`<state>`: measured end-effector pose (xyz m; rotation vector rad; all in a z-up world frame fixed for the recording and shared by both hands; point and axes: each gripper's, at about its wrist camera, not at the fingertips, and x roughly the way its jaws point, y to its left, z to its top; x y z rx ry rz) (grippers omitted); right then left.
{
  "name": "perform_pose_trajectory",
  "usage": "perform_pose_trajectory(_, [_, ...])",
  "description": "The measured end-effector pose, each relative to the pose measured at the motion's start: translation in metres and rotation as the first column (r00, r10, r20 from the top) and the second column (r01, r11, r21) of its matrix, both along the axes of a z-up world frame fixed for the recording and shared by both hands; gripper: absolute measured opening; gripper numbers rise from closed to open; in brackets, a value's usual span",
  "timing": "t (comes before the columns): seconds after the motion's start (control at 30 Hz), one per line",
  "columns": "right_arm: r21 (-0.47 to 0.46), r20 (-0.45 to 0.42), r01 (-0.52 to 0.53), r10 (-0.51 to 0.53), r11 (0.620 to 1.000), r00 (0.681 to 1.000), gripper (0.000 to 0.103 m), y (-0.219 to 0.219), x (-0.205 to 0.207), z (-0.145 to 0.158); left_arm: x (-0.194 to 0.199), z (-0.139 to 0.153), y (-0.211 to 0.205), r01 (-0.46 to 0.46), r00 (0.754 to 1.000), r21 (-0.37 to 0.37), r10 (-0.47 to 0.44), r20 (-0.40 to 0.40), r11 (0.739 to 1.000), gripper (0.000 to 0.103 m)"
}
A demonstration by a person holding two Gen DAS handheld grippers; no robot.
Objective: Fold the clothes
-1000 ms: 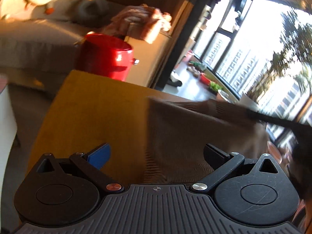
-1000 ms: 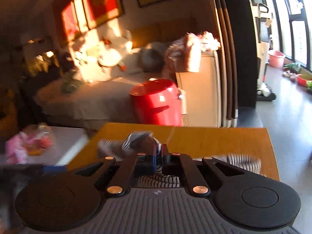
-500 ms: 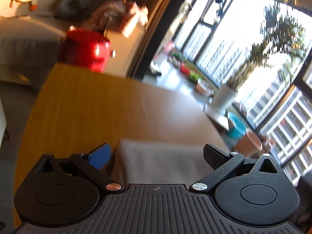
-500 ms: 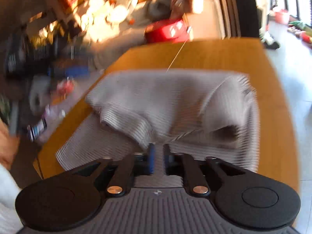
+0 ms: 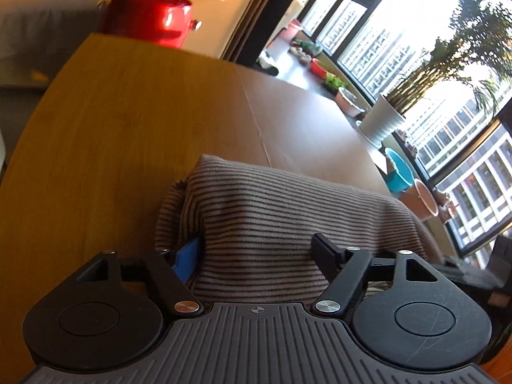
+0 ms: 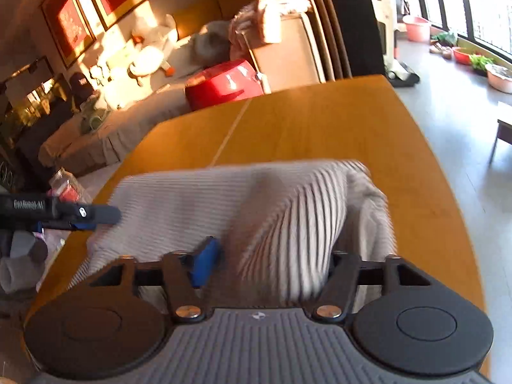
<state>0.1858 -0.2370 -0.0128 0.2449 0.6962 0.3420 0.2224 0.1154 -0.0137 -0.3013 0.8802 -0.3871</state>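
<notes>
A grey striped garment [image 5: 288,211] lies folded over itself on the wooden table [image 5: 128,121]. My left gripper [image 5: 257,251] is open, its jaws wide apart, with the near edge of the garment between them. In the right wrist view the same garment [image 6: 249,204] lies bunched, a raised fold at its right. My right gripper [image 6: 272,260] is open with that fold between its jaws. The left gripper's fingers [image 6: 96,214] show at the left of the right wrist view, over the garment's left edge.
A red pot-like container [image 5: 150,16] stands beyond the table's far edge, in front of a sofa [image 6: 105,128] and a cabinet with piled clothes [image 6: 275,9]. Windows, a white planter [image 5: 384,121] and basins lie to the right. The table's far half [image 6: 320,121] is bare wood.
My right gripper was shut on the garment while it swung it down onto the table; now it is open. The garment now lies folded. My left gripper stayed open and moved over the garment's edge.
</notes>
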Motion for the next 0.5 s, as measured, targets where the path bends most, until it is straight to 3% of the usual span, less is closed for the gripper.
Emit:
perform_pose_trajectory(0.17, [-0.007, 0.008, 0.001, -0.001, 1.000, 1.000, 0.039, 0.014, 0.054, -0.014, 0.052, 0.000, -0.005, -0.050, 0.995, 0.083, 0.043, 0.093, 0.995, 0.051])
perform_pose_trajectory(0.23, [-0.010, 0.015, 0.018, -0.018, 1.000, 1.000, 0.036, 0.013, 0.080, -0.009, 0.074, 0.004, -0.003, -0.080, 0.991, 0.083, 0.071, 0.111, 0.993, 0.033])
perform_pose_trajectory(0.3, [-0.006, 0.025, 0.042, -0.042, 0.999, 0.999, 0.031, 0.008, 0.098, -0.004, 0.081, 0.010, -0.001, -0.092, 0.990, 0.065, 0.084, 0.116, 0.994, 0.028])
perform_pose_trajectory(0.4, [-0.004, 0.041, 0.031, -0.031, 1.000, 0.999, 0.030, 0.004, 0.105, 0.002, 0.080, 0.014, 0.005, -0.104, 0.990, 0.029, 0.100, 0.100, 0.994, 0.028])
perform_pose_trajectory(0.47, [-0.019, 0.039, 0.020, -0.019, 1.000, 0.999, 0.035, 0.000, 0.097, 0.005, 0.075, 0.013, 0.011, -0.114, 0.991, 0.003, 0.113, 0.076, 0.994, 0.032])
perform_pose_trajectory(0.5, [-0.019, 0.036, 0.022, -0.021, 1.000, 0.999, 0.037, -0.004, 0.092, 0.006, 0.073, 0.012, 0.014, -0.119, 0.991, -0.010, 0.119, 0.064, 0.993, 0.043])
